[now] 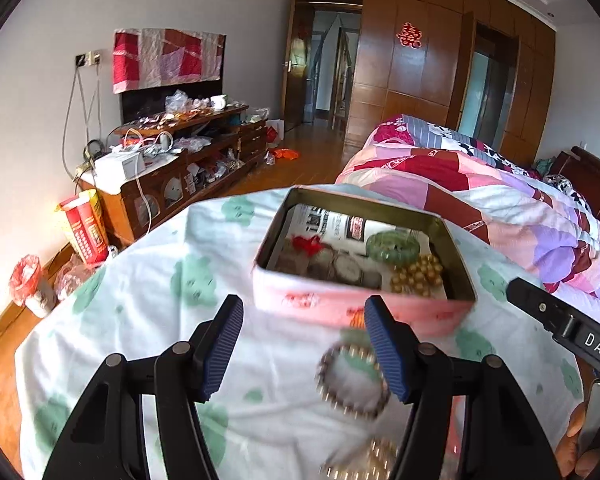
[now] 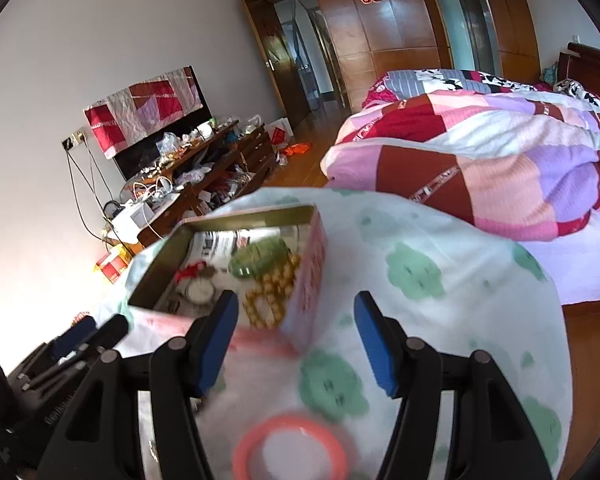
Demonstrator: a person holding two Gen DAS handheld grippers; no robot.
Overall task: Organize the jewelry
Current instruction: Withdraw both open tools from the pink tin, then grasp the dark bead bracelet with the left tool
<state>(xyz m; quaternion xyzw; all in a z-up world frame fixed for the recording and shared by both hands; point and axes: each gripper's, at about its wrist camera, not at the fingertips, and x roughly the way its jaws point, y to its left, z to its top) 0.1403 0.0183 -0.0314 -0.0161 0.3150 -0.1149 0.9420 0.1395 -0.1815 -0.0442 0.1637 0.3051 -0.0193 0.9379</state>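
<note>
An open pink tin (image 1: 300,298) (image 2: 312,264) stands on a table with a white cloth with green clouds (image 1: 140,320). Inside lie a green bracelet (image 1: 392,245) (image 2: 260,260), a gold bead bracelet (image 1: 418,274) (image 2: 272,296), a red item (image 1: 308,245) and a watch (image 1: 346,268). My left gripper (image 1: 304,344) is open and empty, above a dark bead bracelet (image 1: 352,380) lying in front of the tin. Another gold beaded piece (image 1: 376,460) lies nearer. My right gripper (image 2: 296,340) is open and empty, above a pink bangle (image 2: 290,448) on the cloth.
The right gripper's body (image 1: 572,332) shows at the left wrist view's right edge. The left gripper (image 2: 88,332) shows at lower left in the right wrist view. A bed with a patchwork quilt (image 1: 500,200) is to the right, a cluttered wooden cabinet (image 1: 188,160) to the left.
</note>
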